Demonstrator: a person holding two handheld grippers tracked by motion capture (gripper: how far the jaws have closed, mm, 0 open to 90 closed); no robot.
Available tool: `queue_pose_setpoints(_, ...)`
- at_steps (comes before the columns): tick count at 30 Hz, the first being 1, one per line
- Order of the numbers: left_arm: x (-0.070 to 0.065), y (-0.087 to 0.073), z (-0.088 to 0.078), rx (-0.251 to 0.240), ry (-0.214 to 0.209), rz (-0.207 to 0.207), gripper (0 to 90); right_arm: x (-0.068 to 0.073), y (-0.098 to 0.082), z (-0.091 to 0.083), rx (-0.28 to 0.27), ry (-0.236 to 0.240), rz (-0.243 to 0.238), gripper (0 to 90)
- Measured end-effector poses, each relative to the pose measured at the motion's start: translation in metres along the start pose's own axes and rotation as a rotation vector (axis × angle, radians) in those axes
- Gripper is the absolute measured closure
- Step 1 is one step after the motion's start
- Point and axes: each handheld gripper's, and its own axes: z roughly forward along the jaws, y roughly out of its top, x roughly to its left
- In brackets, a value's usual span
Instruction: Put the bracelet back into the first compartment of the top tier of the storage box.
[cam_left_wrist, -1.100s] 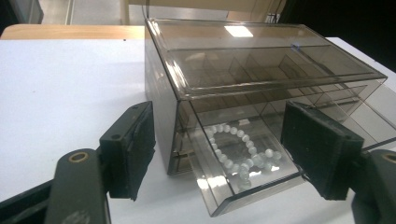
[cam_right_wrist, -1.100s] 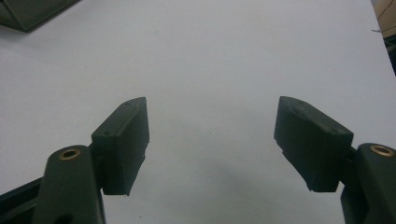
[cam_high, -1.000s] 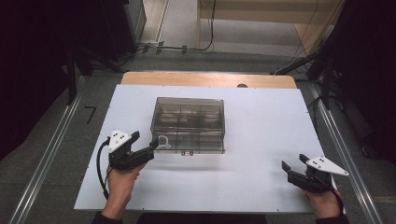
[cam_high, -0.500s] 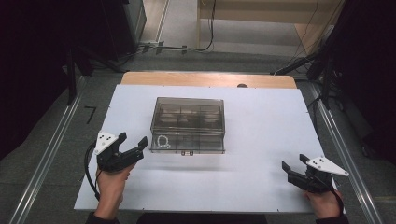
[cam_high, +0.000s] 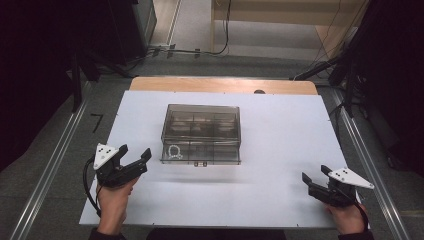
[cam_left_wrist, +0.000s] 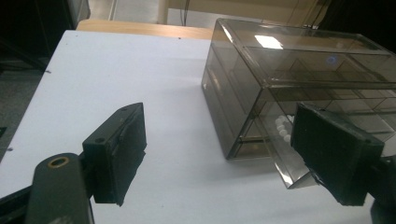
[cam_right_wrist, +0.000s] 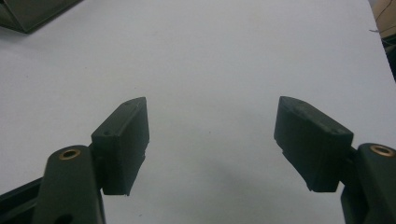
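With its two black jaws spread wide and nothing between them, the left gripper hovers low over the white table, just off the near left corner of the one smoky clear plastic organiser box. Its jaws have just been opening, and the pads press on nothing. From the left gripper view, that box sits beyond the jaws and to their right, with a small drawer slid partly out at its near corner and a little cluster of white beads visible inside, partly hidden behind the right-hand jaw. From above, a white ring-shaped item shows in the front left compartment.

One hand comes in from the bottom left edge, gripping the left tool from behind, so that the jaws point up and to the right towards the box; a black cable loops from its body. A second hand holds the right gripper near the table's near right corner, well apart from the box, jaws aimed left and away from the person. Its two jaws also stand wide apart and empty over bare table.

Two grippers, two hands and one box are in view.
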Motion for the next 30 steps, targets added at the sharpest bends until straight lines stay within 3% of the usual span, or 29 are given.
queue_pose_setpoints(30, 0.016, -0.020, -0.019, 0.023, 0.023, -0.019, 18.7, 0.000, 0.000, -0.001, 0.000, 0.003, 0.003, 25.2)
